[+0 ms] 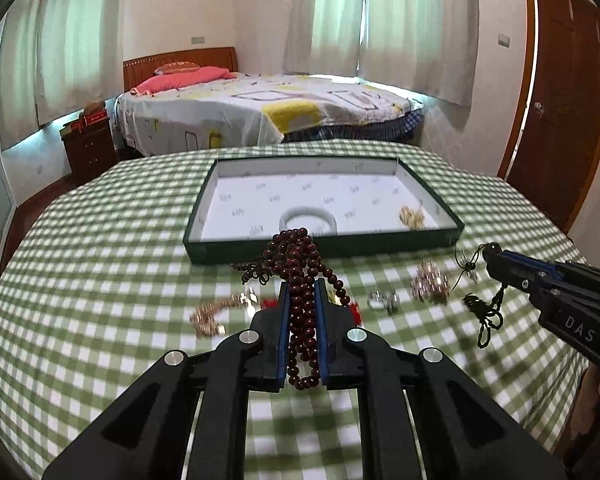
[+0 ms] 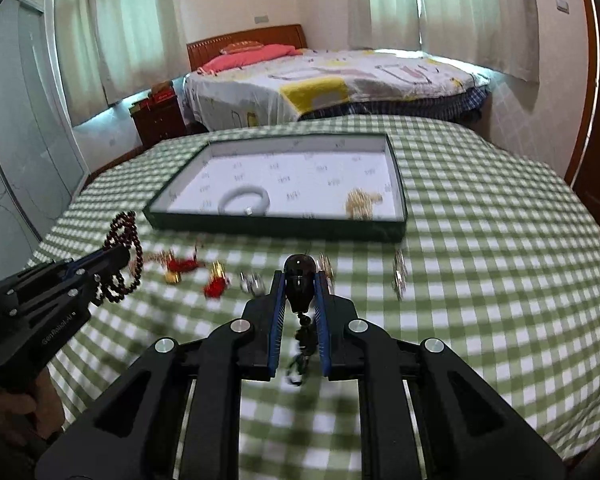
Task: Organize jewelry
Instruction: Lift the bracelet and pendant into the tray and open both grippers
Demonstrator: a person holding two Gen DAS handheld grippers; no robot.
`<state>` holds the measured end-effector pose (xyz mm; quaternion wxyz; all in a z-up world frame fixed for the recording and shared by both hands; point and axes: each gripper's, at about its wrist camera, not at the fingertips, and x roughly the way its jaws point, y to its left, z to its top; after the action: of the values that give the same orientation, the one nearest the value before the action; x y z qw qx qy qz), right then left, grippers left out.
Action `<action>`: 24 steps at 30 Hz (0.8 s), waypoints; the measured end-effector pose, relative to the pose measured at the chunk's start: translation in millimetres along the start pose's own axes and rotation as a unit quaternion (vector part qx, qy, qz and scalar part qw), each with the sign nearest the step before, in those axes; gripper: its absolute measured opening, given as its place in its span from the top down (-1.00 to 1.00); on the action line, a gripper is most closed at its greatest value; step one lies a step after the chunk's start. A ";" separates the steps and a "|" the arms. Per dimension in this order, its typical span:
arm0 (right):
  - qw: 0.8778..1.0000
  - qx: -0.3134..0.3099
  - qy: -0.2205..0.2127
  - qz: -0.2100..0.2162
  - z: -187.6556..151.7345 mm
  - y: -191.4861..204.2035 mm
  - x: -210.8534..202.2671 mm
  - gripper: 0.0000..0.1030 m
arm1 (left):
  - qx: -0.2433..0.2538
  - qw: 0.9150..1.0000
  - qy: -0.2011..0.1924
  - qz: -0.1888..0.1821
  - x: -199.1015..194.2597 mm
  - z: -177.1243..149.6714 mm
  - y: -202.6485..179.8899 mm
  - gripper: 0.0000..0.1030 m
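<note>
My left gripper (image 1: 302, 286) is shut on a dark red bead string (image 1: 300, 308) and holds it above the table, just in front of the green tray (image 1: 256, 249). It also shows in the right wrist view (image 2: 120, 256) with the beads (image 2: 124, 264) hanging. My right gripper (image 2: 299, 276) is shut on a black pendant (image 2: 299, 282) whose cord (image 2: 302, 344) dangles below; it shows in the left wrist view (image 1: 490, 250). The tray (image 2: 260, 227) holds a white bangle (image 2: 244, 200) and a gold chain (image 2: 360, 202).
Loose jewelry lies on the green checked tablecloth (image 2: 480, 260) in front of the tray: red and gold pieces (image 2: 216, 280), silver pieces (image 2: 254, 284), a rose-gold chain (image 1: 212, 316), a crystal bracelet (image 1: 430, 282). A bed (image 1: 268, 108) stands behind the table.
</note>
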<state>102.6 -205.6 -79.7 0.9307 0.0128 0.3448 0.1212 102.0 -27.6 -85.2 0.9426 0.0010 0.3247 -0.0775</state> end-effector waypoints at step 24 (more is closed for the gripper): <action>1.000 -0.010 0.002 0.013 95.7 -2.1 130.9 0.71 | -0.020 0.999 0.022 0.023 129.9 77.2 45.2 0.77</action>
<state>260.7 -171.2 -90.6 0.9285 0.0080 0.3453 0.1364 256.8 -5.9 -106.1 0.9366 -0.0083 0.3469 -0.0489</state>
